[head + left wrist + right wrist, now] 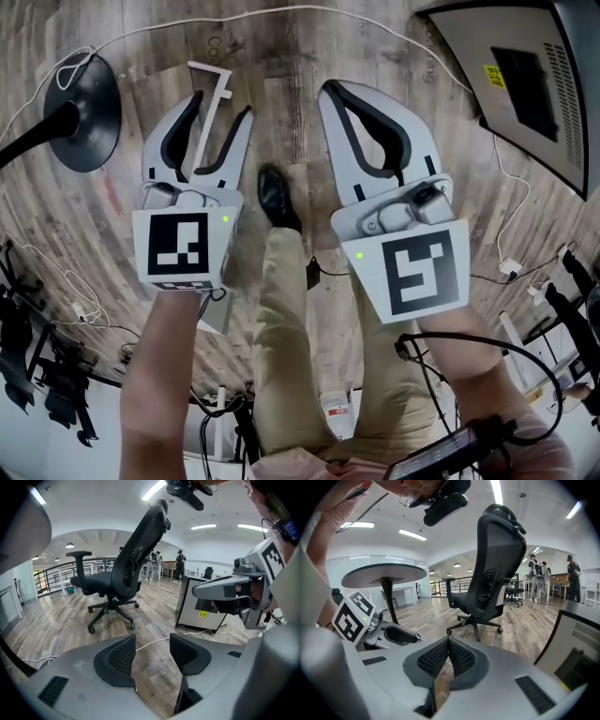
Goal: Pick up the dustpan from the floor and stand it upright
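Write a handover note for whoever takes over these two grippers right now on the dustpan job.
Left gripper: jaws open, nothing between them, only floor showing through the gap.
Right gripper: jaws shut, empty.
Dustpan: not clearly seen in any view. A thin white bar lies on the wooden floor just ahead of the left gripper in the head view; it may be the handle, but I cannot tell.
Done: nothing has been picked up.
Left: confirm where the dustpan is, grip it, lift it and stand it upright.
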A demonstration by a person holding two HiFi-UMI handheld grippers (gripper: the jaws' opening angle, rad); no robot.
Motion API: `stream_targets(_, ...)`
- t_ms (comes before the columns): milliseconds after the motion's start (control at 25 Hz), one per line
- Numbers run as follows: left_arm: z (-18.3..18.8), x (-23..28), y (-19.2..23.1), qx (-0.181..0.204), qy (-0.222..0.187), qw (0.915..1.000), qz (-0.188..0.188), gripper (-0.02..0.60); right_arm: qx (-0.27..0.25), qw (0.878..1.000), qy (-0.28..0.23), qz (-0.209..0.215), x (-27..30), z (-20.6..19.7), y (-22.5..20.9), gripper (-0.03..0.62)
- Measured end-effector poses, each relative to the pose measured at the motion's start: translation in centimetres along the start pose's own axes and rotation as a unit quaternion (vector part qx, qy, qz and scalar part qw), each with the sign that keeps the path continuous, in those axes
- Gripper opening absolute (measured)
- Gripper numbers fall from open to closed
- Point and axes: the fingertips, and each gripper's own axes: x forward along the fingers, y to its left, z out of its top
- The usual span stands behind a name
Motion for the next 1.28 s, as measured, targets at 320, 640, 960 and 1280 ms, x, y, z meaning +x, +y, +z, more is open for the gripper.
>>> stream_targets(320, -5.3, 3.0, 1.8, 0.022, 0.021, 0.9995, -0.012, 0.232, -0.020, 1.000, 0.004, 0.004, 2.3, -2.2, 0.4, 0.003)
stream_targets(640, -8.4, 5.0, 3.0, 0.012, 0.029, 0.9994, -0.013, 0.233, -0.027, 1.000, 0.014, -0.009, 4.8, -5.7, 0.5, 0.002)
stream_targets(960, -9.7, 6.5, 4.1, 0.004, 0.029, 0.9995, -0.009, 0.236, -0.020, 0.999, 0.015, -0.033, 7.3, -8.4, -1.0, 0.003)
stream_targets(1280, -12.5, 7.6, 5.0, -0.006, 0.047, 0.9988, -0.012, 0.241, -0.022, 0.999, 0.013, -0.038, 8.8, -9.1, -1.7, 0.003)
